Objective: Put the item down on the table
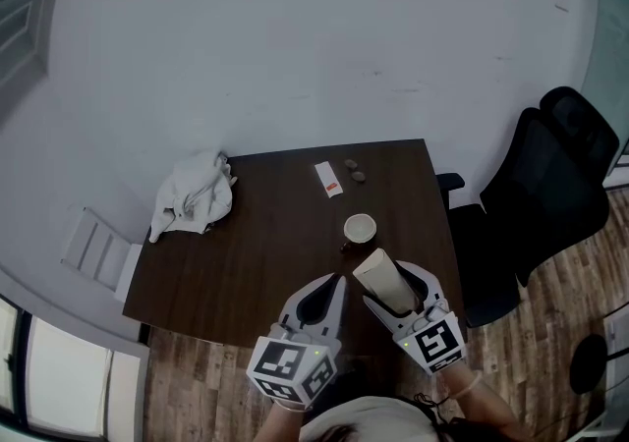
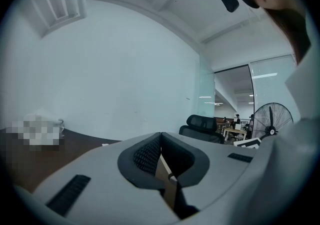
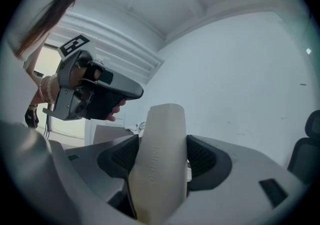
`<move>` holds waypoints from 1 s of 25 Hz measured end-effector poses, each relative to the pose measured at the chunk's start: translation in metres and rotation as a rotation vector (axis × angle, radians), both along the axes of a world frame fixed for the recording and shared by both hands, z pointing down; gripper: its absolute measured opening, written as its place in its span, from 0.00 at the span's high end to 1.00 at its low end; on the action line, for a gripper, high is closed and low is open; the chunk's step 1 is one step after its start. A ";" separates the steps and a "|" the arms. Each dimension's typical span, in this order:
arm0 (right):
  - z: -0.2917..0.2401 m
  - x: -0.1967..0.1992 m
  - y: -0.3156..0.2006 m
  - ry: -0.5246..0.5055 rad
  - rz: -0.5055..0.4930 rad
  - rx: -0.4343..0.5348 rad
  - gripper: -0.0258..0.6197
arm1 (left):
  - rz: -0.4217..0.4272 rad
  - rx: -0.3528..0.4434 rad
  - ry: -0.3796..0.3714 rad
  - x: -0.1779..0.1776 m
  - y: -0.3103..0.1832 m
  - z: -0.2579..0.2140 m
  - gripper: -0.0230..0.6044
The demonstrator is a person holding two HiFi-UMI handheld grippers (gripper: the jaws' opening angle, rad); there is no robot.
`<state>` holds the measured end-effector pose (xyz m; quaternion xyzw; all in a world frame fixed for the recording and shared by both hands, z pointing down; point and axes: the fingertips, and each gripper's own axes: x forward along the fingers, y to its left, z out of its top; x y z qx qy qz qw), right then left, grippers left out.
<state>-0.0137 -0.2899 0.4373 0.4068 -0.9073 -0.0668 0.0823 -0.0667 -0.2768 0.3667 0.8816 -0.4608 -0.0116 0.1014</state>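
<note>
Grips the cream item (image 1: 381, 278) in the jaws of the right gripper (image 1: 401, 299) above the table's (image 1: 256, 244) near edge (left gripper (image 1: 322, 301) clenched on nothing), with lowering and release left to do.

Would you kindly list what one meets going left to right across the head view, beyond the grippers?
Crumpled white cloth, white paper packet with red mark, small round beige cup, black office chair.
</note>
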 end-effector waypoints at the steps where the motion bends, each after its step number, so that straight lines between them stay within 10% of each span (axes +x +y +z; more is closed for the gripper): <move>1: 0.004 -0.002 -0.003 0.008 -0.001 -0.009 0.49 | 0.003 -0.001 0.000 -0.002 -0.003 0.000 0.93; 25: 0.128 -0.036 -0.056 0.223 -0.068 -0.174 0.49 | 0.027 -0.033 -0.003 -0.042 -0.046 0.014 0.93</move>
